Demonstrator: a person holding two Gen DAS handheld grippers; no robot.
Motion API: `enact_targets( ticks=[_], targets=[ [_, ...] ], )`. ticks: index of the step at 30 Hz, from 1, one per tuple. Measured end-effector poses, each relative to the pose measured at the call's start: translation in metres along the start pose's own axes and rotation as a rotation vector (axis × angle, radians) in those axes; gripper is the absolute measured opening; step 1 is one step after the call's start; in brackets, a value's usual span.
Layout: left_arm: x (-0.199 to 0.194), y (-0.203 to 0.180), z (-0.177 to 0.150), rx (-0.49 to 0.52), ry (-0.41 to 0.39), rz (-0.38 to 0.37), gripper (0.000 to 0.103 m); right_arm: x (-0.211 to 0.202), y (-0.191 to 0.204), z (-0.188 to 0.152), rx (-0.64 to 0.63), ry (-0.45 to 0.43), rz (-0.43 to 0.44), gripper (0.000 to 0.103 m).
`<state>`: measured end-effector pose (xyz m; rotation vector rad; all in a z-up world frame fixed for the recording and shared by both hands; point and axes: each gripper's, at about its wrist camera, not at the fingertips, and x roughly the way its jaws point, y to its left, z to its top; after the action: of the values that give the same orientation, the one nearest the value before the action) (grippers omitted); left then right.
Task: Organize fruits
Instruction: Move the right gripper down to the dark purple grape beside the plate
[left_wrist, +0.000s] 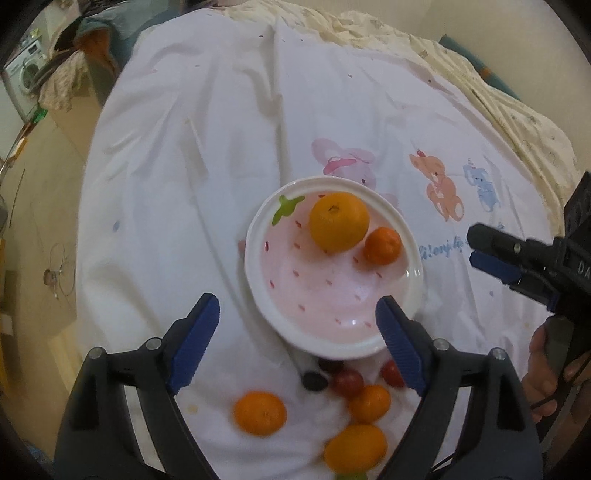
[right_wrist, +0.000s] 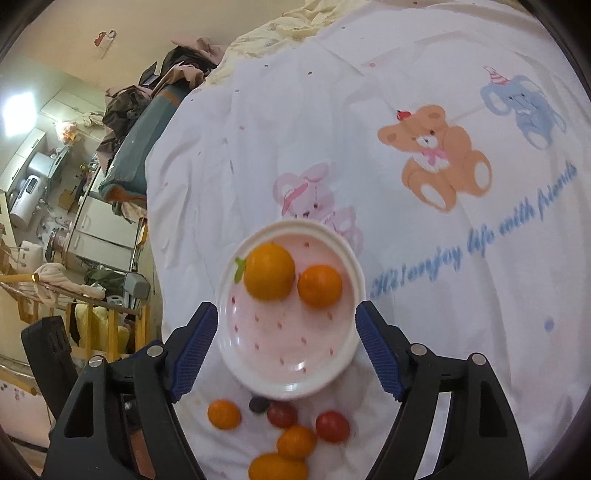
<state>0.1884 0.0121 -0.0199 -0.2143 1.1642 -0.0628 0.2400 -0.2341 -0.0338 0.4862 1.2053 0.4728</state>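
A bed (right_wrist: 424, 229) fills most of both views, covered by a white sheet (left_wrist: 221, 184) printed with a pink rabbit, a tan bear (right_wrist: 439, 158), a blue elephant (right_wrist: 524, 107) and blue script. A pale yellow quilt (left_wrist: 388, 29) lies crumpled along the bed's far edge. Beyond the left edge stand a washing machine (left_wrist: 26, 70) (white, front-loading), heaped clothes (right_wrist: 173, 77) and beige walls (right_wrist: 92, 22).

The white bedsheet (right_wrist: 424, 258) carries blue script reading "Hi! enjoy life with friends".
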Motion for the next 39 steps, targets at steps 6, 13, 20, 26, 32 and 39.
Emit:
enact_targets(
  ticks=[6,13,20,26,32,39],
  targets=[
    [-0.016,0.009,-0.024,-0.015,-0.01,0.019,0.084,-0.014,0.0,-0.03,0.01,0.007,-0.001,0.08],
    [-0.013,0.035,-0.05,-0.114,0.041,-0.017,0.084,-0.013,0.002,-0.055,0.032,0.044,-0.006,0.08],
    [-0.006,0.049,-0.062,-0.167,0.07,0.013,0.084,0.026,0.016,-0.073,-0.014,0.184,-0.012,0.073],
    [-0.006,0.059,-0.06,-0.21,0.064,0.013,0.084,0.065,0.032,-0.084,-0.073,0.267,-0.048,0.046],
    [-0.007,0.066,-0.058,-0.234,0.07,-0.003,0.084,0.097,0.043,-0.089,-0.1,0.309,-0.131,0.036],
    [-0.004,0.073,-0.058,-0.256,0.087,-0.012,0.084,0.114,0.053,-0.094,-0.121,0.299,-0.196,0.026]
  ],
)
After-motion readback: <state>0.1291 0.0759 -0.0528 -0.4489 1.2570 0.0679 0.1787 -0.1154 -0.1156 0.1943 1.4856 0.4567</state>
